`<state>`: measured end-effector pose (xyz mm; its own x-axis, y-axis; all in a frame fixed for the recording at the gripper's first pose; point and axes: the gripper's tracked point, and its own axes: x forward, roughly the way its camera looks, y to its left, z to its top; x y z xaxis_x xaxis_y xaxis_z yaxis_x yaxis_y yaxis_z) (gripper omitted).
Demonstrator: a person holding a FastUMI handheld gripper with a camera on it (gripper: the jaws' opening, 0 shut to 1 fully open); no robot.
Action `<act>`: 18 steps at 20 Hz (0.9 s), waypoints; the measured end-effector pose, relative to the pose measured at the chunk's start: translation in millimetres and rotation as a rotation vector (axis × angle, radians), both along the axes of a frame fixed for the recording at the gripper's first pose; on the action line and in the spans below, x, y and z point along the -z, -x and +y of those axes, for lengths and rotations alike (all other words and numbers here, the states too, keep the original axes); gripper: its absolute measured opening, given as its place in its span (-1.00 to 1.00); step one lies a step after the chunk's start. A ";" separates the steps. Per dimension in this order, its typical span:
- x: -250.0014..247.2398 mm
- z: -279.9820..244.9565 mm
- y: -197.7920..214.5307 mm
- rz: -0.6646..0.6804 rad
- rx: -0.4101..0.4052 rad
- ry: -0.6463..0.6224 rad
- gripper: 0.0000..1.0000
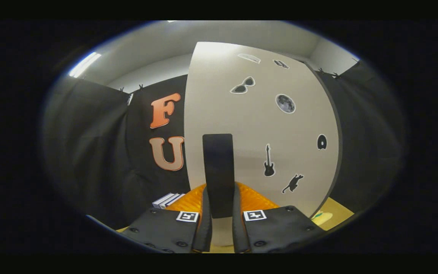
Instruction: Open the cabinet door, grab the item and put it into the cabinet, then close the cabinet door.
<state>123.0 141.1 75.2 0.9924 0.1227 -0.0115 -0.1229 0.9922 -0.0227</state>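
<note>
A pale cabinet door (257, 125) with several dark stickers stands upright right in front of me. Its tall black handle (218, 167) runs vertically between my fingers (205, 220). My gripper (221, 188) is shut on this handle, one finger pressing on each side. I cannot tell whether the door is ajar. A dark strip, the cabinet's edge (337, 152), runs down the door's right side.
The cabinet stands on a yellow table top (338, 213), where a small pale green thing (322, 217) lies by its right foot. A few white flat items (167, 199) lie left of my fingers. Black cloth walls hang to the left and right.
</note>
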 end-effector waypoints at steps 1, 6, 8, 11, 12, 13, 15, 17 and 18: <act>-0.2 -5.4 9.7 0.000 -0.003 -0.001 -0.41; -5.8 -40.3 59.2 -0.014 0.025 -0.006 -0.42; -9.2 -58.2 79.3 -0.024 0.046 -0.014 -0.42; -12.9 -87.2 105.3 -0.036 0.077 -0.010 -0.42; -14.3 -96.9 112.9 -0.041 0.090 -0.008 -0.43; -15.8 -106.6 119.9 -0.044 0.107 -0.008 -0.43; -19.0 -128.3 132.2 -0.054 0.150 -0.011 -0.43; -22.8 -150.1 145.7 -0.066 0.194 -0.014 -0.44; -24.7 -160.9 152.0 -0.075 0.213 -0.012 -0.44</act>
